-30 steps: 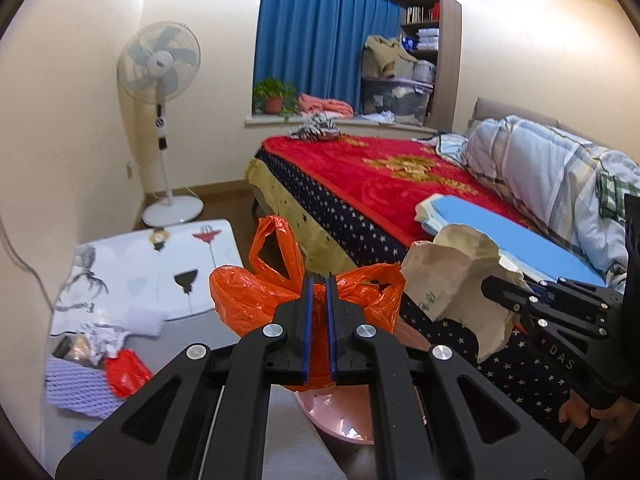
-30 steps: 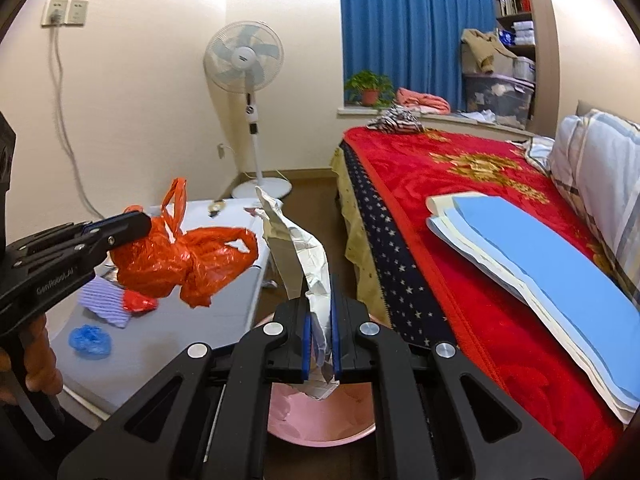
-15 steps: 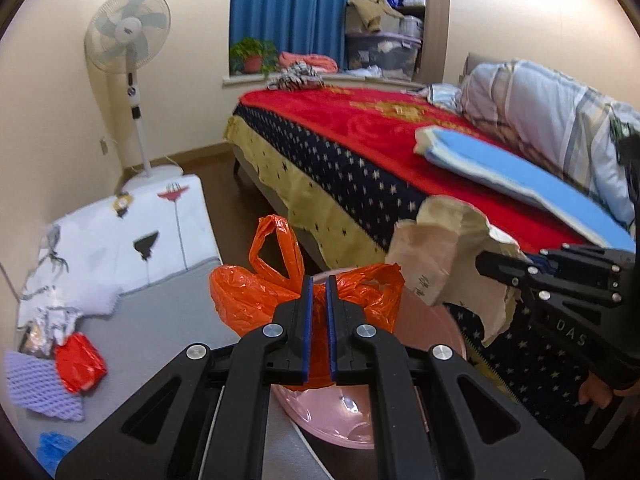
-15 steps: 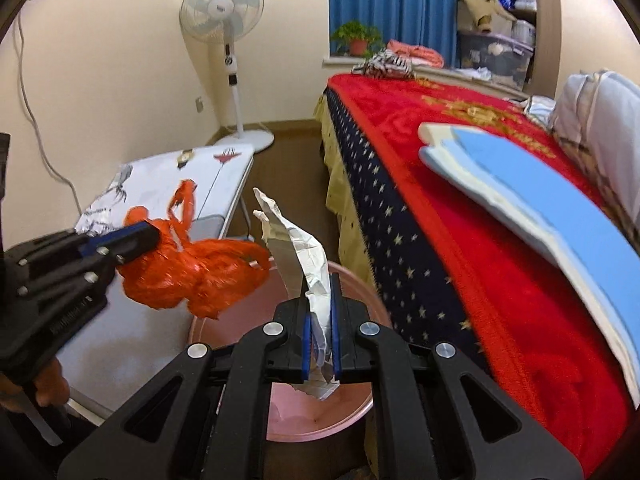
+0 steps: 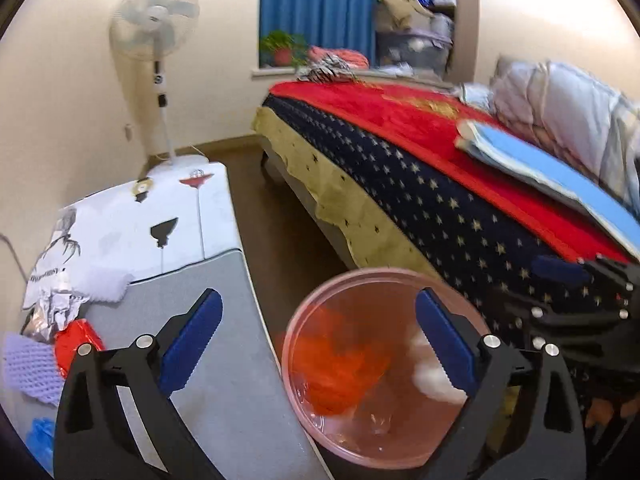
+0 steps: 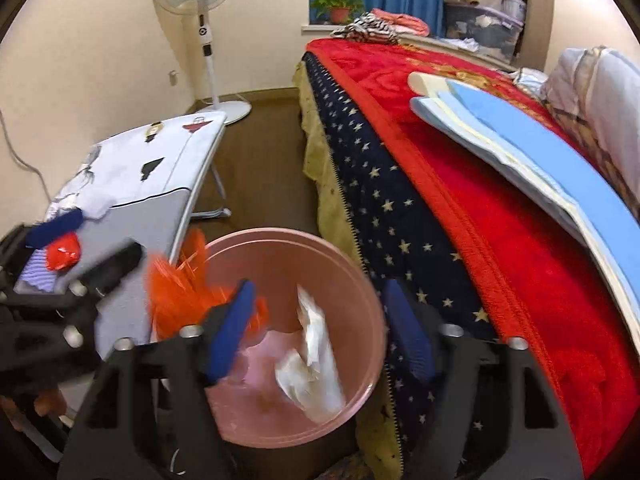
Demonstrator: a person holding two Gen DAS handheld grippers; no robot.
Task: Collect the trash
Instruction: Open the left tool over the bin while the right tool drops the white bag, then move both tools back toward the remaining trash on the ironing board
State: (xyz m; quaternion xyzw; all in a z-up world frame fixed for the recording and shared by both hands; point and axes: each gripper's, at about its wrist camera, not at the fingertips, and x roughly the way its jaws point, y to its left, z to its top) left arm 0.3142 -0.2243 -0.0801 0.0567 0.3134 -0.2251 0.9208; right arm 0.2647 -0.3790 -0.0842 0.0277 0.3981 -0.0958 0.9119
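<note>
**Orange bag and paper in pink bin**

Orange plastic bag (image 5: 340, 364) and crumpled paper bag (image 6: 312, 364) lie loose inside the pink bin (image 6: 280, 238) between table (image 5: 224, 360) and bed (image 6: 460, 208). Left gripper (image 5: 316, 340) and right gripper (image 6: 320, 332) have just been opening; both jaws spread, nothing pinched.

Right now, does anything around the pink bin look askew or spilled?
Nothing is spilled. The orange bag is blurred at the pink bin's near-left rim, so whether it lies fully inside is unclear there. The crumpled paper bag lies inside.
</note>
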